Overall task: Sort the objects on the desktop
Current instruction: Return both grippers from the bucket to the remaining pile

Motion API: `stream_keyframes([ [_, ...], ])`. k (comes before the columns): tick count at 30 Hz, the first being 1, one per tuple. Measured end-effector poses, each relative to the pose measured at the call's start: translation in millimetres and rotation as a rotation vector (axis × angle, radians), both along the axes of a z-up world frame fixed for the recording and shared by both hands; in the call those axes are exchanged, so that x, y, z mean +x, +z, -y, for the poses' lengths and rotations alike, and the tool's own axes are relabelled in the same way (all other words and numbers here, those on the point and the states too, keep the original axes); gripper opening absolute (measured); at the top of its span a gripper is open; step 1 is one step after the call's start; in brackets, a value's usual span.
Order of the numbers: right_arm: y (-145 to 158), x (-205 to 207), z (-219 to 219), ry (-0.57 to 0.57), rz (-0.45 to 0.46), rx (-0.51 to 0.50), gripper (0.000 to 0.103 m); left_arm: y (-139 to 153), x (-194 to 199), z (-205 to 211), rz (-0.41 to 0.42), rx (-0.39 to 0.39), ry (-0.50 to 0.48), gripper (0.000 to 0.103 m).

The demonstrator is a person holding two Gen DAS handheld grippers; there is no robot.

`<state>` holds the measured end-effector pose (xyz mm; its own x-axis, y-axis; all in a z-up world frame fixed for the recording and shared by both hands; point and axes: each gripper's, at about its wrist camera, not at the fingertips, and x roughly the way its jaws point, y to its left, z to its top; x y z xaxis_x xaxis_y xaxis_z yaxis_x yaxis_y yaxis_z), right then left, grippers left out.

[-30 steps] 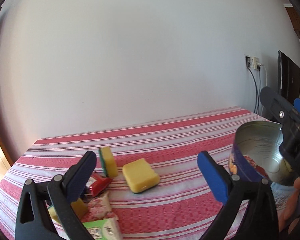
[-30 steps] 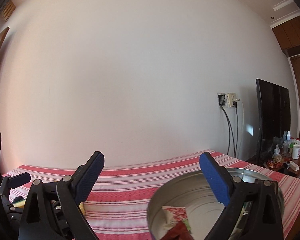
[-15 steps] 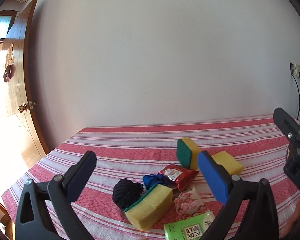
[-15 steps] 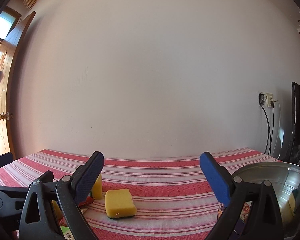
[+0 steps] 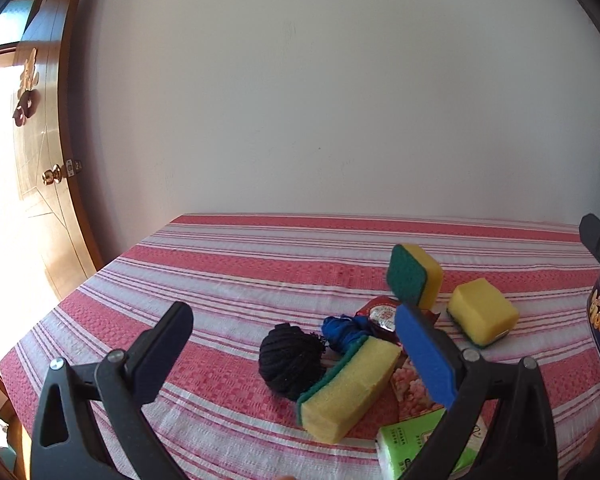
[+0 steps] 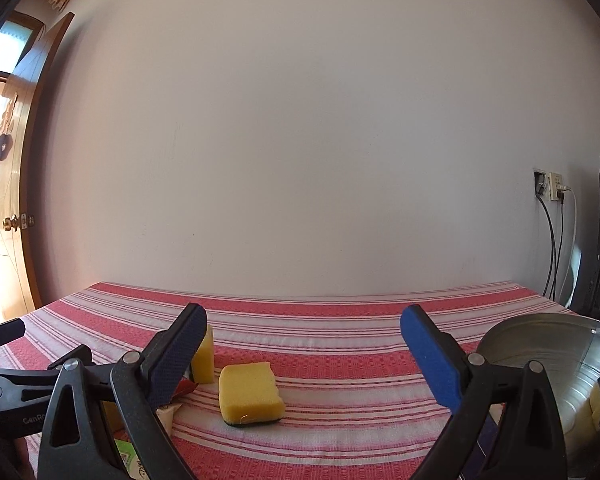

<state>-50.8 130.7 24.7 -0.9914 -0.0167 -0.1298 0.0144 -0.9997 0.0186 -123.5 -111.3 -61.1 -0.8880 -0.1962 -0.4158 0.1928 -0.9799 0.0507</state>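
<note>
Both spread, empty: left gripper [image 5: 296, 344] over clutter, right gripper [image 6: 304, 344] beyond lone sponge [image 6: 250, 394]. Risk: near sponge [image 5: 350, 388] leaning on black yarn [image 5: 290, 360], liable to drag yarn and packets along. Yarn only in left view; metal bowl [image 6: 540, 344] interior, on bench, only in right.

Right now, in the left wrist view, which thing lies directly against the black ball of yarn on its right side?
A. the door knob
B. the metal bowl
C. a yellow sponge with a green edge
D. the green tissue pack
C: the long yellow sponge lies with its green edge pressed against the black yarn ball, while the green tissue pack sits farther right, apart from the yarn.
</note>
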Motion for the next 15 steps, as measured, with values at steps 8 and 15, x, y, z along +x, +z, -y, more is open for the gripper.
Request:
stream_keyframes([
  [8, -12.4, -31.4, 5.3, 0.078, 0.209, 0.018, 0.099, -9.7, -5.4, 56.5, 0.078, 0.209, 0.058, 0.102],
  [15, -38.0, -78.7, 21.0, 0.153, 0.472, 0.088, 0.099, -17.3, -8.3, 79.1, 0.131, 0.261, 0.101, 0.102],
])
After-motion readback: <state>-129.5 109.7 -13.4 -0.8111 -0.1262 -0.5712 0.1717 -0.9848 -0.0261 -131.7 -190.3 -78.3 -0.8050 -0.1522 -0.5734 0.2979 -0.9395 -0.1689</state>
